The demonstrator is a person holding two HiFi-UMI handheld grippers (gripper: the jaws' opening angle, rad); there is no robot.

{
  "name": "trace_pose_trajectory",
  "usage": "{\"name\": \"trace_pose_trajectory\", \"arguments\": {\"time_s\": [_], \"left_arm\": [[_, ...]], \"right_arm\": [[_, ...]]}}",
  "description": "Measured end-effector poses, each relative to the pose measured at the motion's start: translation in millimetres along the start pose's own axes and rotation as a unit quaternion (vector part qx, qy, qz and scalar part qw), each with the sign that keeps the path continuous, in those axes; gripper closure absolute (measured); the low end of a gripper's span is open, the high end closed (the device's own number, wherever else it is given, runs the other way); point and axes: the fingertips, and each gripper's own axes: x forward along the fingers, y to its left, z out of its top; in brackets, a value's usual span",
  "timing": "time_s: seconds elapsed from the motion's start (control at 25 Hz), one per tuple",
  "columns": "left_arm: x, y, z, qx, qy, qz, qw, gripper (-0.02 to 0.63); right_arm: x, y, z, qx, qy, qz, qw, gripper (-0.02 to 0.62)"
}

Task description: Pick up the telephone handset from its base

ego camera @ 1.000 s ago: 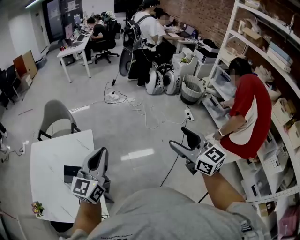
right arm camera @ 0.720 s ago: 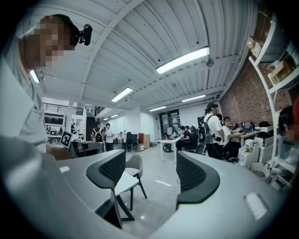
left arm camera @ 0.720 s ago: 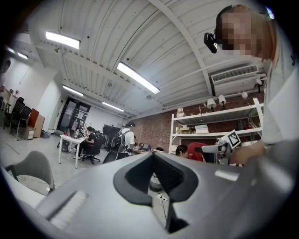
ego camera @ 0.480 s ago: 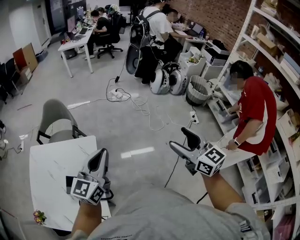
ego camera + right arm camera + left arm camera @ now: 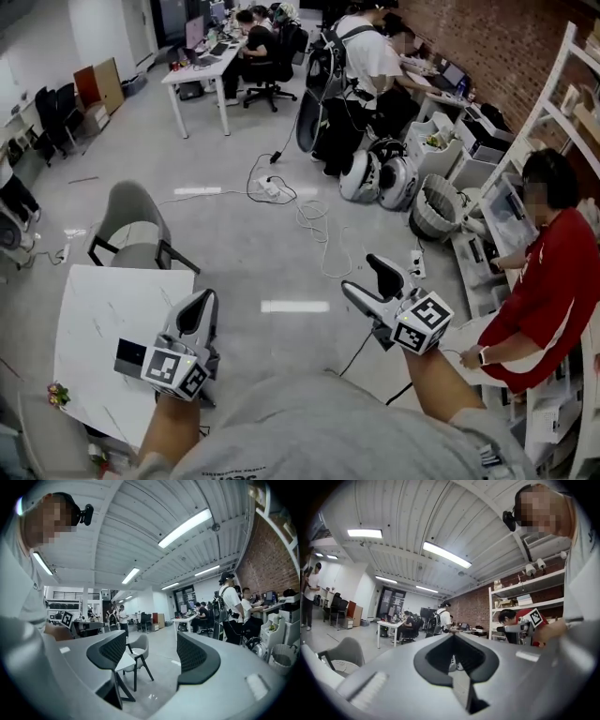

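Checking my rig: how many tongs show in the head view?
2: the left grey tongs, shut, at the white marble table's right edge; the right grey tongs, open, above the grey floor. None looks hidden.

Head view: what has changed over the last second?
Only the view swung: the person in red and the far desks slid right in frame. Nothing was grasped or released. The left gripper, shut, and the right gripper, open, stayed empty in the air near the white table.

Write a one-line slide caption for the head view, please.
Left gripper shut near a white table, right gripper open over the floor, both empty.
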Motion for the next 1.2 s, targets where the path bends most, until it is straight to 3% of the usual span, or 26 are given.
{"name": "trace_pose_trajectory", "arguments": {"time_s": [0.16,0.32,0.6,0.76,0.96,1.2], "left_arm": [[36.2,-21.9,-5.2,-0.001,-0.001,0.035,0.9994,0.547],[66.1,-35.7,-10.9,-0.014,-0.011,0.045,0.9988,0.548],[79.3,-37.8,-18.0,-0.010,-0.010,0.029,0.9995,0.547],[52.2,-20.3,-12.1,-0.009,-0.020,0.052,0.9984,0.547],[-22.7,22.6,-10.1,-0.008,-0.031,0.119,0.9924,0.548],[-165.8,76.9,-26.5,0.005,-0.029,0.242,0.9698,0.546]], "right_arm": [[7.6,-45.1,-2.4,-0.011,0.014,0.046,0.999,0.276],[12.9,-77.8,4.2,-0.020,0.015,0.063,0.998,0.276],[29.3,-67.7,2.1,-0.032,0.028,0.076,0.996,0.276],[48.7,-36.7,0.8,-0.043,0.044,0.101,0.993,0.276],[106.7,39.8,-1.6,-0.062,0.059,0.167,0.982,0.277],[189.2,189.4,-43.5,-0.084,0.098,0.295,0.947,0.278]]}}
